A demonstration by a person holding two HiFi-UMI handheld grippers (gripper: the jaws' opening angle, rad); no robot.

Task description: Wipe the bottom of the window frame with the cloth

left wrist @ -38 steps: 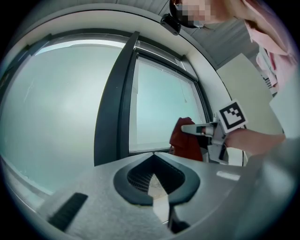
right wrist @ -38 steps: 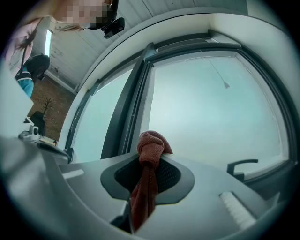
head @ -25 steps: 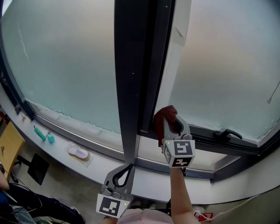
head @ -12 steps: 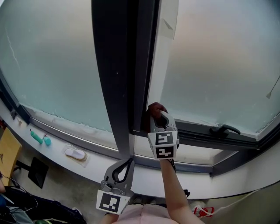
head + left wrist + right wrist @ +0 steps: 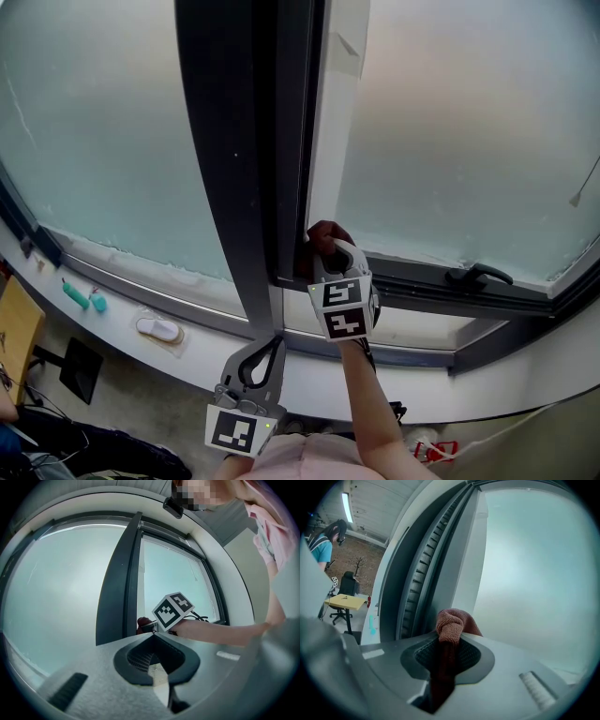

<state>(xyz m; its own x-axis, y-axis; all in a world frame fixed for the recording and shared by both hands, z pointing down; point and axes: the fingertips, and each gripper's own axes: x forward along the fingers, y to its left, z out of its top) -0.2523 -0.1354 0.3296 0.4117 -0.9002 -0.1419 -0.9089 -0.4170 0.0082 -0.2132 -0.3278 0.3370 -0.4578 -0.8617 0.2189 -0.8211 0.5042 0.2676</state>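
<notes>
In the head view my right gripper (image 5: 328, 253) is shut on a reddish-brown cloth (image 5: 323, 234). The cloth is pressed into the bottom left corner of the dark window frame (image 5: 441, 292), next to the vertical mullion (image 5: 225, 169). The right gripper view shows the bunched cloth (image 5: 451, 623) sticking out between the jaws of the right gripper (image 5: 450, 637), against the frosted glass and the ribbed frame track (image 5: 421, 573). Lower down by the sill, my left gripper (image 5: 265, 354) is shut and holds nothing. In its own view the left gripper (image 5: 152, 639) points at the cloth (image 5: 143, 622).
A black window handle (image 5: 478, 275) sits on the bottom frame to the right. On the white sill (image 5: 309, 384) at the left lie two teal items (image 5: 80, 294) and a white one (image 5: 157, 329). A yellow desk (image 5: 347, 602), a chair and a person (image 5: 323, 545) are in the room behind.
My right gripper has slid the cloth to the left along the bottom frame into the corner by the mullion. The left gripper has hardly moved.
</notes>
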